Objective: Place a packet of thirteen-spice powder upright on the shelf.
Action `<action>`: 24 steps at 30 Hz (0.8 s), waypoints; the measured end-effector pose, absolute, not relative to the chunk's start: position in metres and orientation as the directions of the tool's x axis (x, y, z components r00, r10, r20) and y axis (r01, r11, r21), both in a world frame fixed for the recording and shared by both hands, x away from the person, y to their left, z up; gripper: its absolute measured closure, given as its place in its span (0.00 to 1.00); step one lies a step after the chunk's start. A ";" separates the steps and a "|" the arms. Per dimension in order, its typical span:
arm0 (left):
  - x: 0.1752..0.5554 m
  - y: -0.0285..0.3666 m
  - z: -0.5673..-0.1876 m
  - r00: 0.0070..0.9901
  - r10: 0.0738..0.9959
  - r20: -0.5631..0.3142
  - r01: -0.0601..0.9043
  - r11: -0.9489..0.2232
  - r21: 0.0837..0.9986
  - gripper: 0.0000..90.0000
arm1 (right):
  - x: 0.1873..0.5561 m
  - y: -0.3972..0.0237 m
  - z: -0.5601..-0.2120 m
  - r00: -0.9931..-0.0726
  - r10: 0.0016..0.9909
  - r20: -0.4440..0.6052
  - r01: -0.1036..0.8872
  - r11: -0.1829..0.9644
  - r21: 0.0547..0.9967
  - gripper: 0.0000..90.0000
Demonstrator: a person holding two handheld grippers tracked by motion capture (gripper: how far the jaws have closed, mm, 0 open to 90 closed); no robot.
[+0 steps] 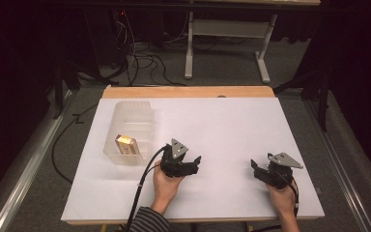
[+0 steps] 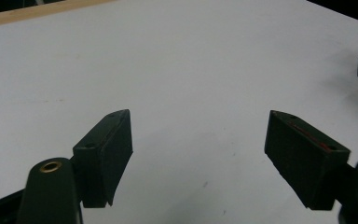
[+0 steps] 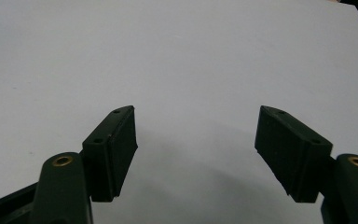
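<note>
Worktop (image 1: pixel 232 121): white sheet over a wooden board, bare between the hands.
Clear plastic bin (image 1: pixel 131 129): far left of the sheet, just beyond the left gripper.
Left gripper (image 1: pixel 196 163): jaws spread, nothing between them (low over the sheet).
Right gripper (image 1: pixel 254 166): near right, jaws spread, empty.
Small yellowish packet (image 1: pixel 126 145): inside the bin, at its near end.

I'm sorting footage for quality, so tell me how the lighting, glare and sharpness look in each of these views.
High view: table brightly lit, surroundings almost black; the pack in the clear bin glares at its top. Left claw view: left claw sharp, soft shadow beneath it, sheet evenly lit. Right claw view: right claw sharp, faint shadow, a slight bluish cast.
</note>
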State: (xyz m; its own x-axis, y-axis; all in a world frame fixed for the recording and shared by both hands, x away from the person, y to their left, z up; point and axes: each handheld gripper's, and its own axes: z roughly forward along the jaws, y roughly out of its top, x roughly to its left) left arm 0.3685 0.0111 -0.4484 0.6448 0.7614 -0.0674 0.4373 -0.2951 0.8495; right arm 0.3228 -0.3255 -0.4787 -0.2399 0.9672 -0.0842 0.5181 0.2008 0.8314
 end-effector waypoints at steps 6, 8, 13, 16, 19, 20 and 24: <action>0.372 0.008 -0.457 0.644 0.762 -0.061 0.444 -0.308 0.842 0.26 | 0.323 -0.325 -0.479 -0.240 0.967 -0.085 0.518 0.202 0.831 0.33; 0.373 0.007 -0.462 0.644 0.763 -0.056 0.447 -0.315 0.837 0.26 | 0.323 -0.325 -0.479 -0.240 0.967 -0.086 0.518 0.202 0.831 0.33; 0.374 0.006 -0.472 0.635 0.770 -0.057 0.448 -0.307 0.840 0.26 | 0.323 -0.325 -0.479 -0.243 0.966 -0.085 0.518 0.204 0.831 0.33; 0.375 0.005 -0.477 0.628 0.776 -0.052 0.451 -0.309 0.837 0.26 | 0.323 -0.325 -0.479 -0.243 0.966 -0.088 0.519 0.206 0.830 0.33; 0.376 0.004 -0.479 0.624 0.781 -0.042 0.449 -0.313 0.837 0.26 | 0.323 -0.325 -0.479 -0.242 0.967 -0.085 0.519 0.203 0.830 0.33; 0.376 0.003 -0.481 0.620 0.783 -0.041 0.449 -0.311 0.838 0.26 | 0.323 -0.325 -0.479 -0.242 0.967 -0.086 0.518 0.203 0.831 0.33; 0.375 0.006 -0.481 0.608 0.792 -0.053 0.438 -0.279 0.855 0.25 | 0.323 -0.325 -0.479 -0.244 0.966 -0.087 0.518 0.206 0.830 0.33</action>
